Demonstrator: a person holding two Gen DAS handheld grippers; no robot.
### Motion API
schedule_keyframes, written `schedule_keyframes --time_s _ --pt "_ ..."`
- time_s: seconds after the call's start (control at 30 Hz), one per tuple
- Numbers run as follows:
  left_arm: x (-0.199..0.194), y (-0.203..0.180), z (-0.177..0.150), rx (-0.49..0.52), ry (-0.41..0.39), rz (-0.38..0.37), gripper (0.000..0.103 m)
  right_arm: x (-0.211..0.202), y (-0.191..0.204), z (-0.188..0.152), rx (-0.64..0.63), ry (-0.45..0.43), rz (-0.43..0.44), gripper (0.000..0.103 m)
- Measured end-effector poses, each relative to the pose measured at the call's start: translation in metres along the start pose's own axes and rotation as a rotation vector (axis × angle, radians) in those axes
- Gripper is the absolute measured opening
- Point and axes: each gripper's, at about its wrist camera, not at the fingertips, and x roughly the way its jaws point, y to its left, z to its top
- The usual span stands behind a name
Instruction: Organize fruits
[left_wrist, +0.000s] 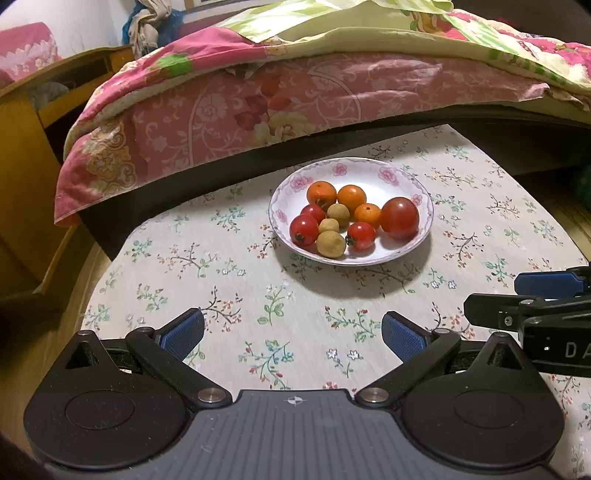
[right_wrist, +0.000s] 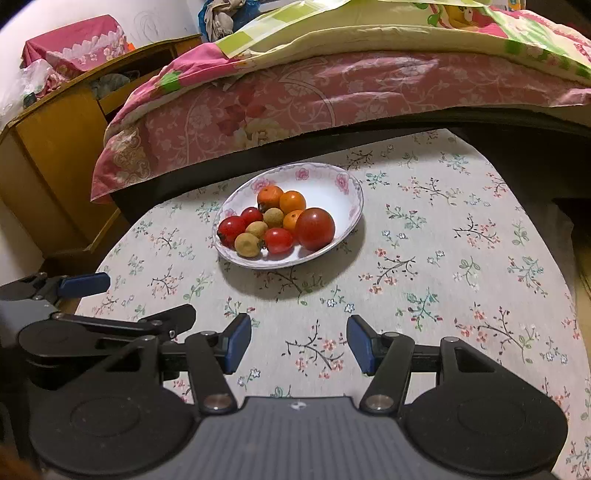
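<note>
A white floral plate (left_wrist: 399, 177) sits mid-table and holds several small fruits: orange ones (left_wrist: 351, 197) at the back, red ones (left_wrist: 303, 229), tan round ones (left_wrist: 331, 243) and a larger red fruit (left_wrist: 400, 217). The plate also shows in the right wrist view (right_wrist: 332, 184) with the large red fruit (right_wrist: 314, 228). My left gripper (left_wrist: 293, 334) is open and empty, well short of the plate. My right gripper (right_wrist: 299, 341) is open and empty, also short of the plate. Each gripper shows at the edge of the other's view.
The round table (left_wrist: 480, 206) has a floral cloth. A bed with a pink floral quilt (left_wrist: 258, 103) overhangs the table's far edge. A yellow wooden cabinet (right_wrist: 55, 147) stands to the left. The right gripper's body (left_wrist: 546, 317) lies just right of my left gripper.
</note>
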Motion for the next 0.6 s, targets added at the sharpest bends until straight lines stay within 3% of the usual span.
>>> schedule_keyframes --time_s 0.6 --pt "-0.026 0.002 -0.027 -0.03 0.029 0.014 0.103 -0.021 0.013 -0.029 -0.011 0.012 -0.007 0.051"
